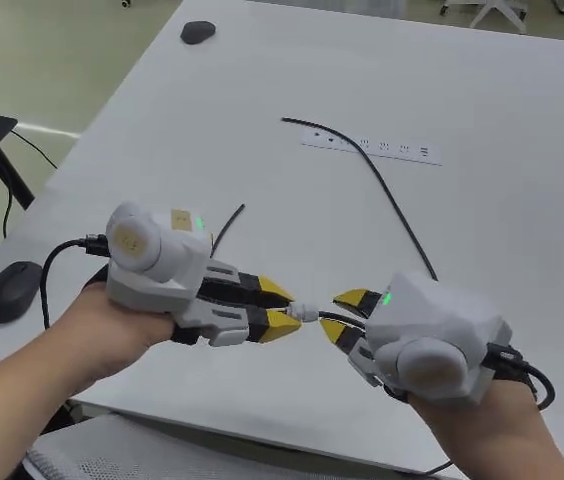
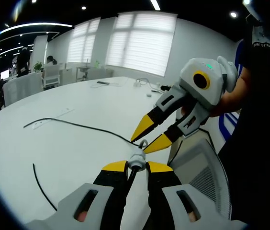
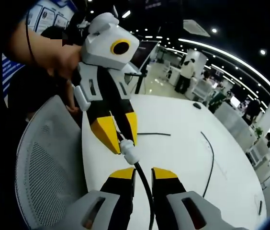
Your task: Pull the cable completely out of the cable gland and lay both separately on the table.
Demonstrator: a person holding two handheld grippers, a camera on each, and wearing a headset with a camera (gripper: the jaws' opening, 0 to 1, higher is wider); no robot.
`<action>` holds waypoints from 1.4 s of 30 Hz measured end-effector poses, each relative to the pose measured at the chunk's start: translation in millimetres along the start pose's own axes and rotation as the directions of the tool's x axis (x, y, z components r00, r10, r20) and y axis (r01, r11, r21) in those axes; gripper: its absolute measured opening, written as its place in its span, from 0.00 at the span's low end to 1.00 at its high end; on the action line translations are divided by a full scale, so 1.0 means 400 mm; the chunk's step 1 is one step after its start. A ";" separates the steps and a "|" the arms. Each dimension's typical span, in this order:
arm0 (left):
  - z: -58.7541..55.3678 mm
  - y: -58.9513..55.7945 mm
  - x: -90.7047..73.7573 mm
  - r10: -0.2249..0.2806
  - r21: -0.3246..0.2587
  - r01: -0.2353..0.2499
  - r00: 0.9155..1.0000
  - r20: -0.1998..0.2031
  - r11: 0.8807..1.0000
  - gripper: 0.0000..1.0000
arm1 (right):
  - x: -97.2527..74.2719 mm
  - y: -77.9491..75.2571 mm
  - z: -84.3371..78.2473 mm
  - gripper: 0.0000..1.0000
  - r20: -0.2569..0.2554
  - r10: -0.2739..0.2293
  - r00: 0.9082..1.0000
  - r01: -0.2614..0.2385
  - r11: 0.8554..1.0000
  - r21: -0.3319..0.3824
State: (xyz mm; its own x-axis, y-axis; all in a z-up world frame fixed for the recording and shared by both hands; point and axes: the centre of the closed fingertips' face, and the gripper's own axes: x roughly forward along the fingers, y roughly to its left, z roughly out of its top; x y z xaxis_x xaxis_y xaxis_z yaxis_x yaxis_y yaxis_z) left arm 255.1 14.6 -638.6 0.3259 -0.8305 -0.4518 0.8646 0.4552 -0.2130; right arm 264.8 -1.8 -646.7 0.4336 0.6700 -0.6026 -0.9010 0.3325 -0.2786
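1. The left gripper has its jaws clenched on the white gland, which sits right at the jaw tips. It is held in the air over the near edge of the worktop.
2. The right gripper faces it tip to tip, just beside the gland. Its jaws are slightly parted, with the black cable running between them. In the right gripper view a gap shows on each side of the cable.
3. The cable is in the gland. It leaves the gland's end, passes between the right jaws and trails away over the worktop, lying across a white power strip.
4. A short black wire lies loose on the worktop beyond the left gripper.
5. A dark mouse rests at the worktop's left edge.
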 end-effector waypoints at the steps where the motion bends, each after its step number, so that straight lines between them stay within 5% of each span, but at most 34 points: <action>1: 0.002 0.000 0.001 0.000 0.000 0.000 1.000 0.003 1.000 0.15 | 0.000 0.002 0.002 0.08 0.002 0.007 1.000 -0.007 1.000 -0.001; 8: 0.003 -0.003 0.002 -0.003 0.010 0.003 1.000 0.011 1.000 0.15 | 0.005 0.009 -0.003 0.03 -0.012 0.012 1.000 -0.012 1.000 -0.023; 26: 0.000 0.003 -0.025 -0.037 0.034 0.037 0.999 0.007 0.999 0.15 | 0.012 0.009 -0.006 0.01 -0.037 -0.029 0.999 0.033 0.994 0.100; 42: -0.005 0.012 -0.060 -0.057 0.057 0.056 0.998 0.014 0.997 0.15 | 0.024 -0.011 -0.063 0.01 -0.105 -0.106 0.989 0.132 0.950 0.284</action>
State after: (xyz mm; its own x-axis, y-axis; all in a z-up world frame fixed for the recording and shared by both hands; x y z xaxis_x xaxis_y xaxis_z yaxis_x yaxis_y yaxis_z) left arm 250.7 37.4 -630.6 0.2814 -0.8594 -0.4270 0.9020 0.3887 -0.1881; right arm 272.5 -13.7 -670.1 0.5227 0.5578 -0.6448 -0.7947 0.5926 -0.1315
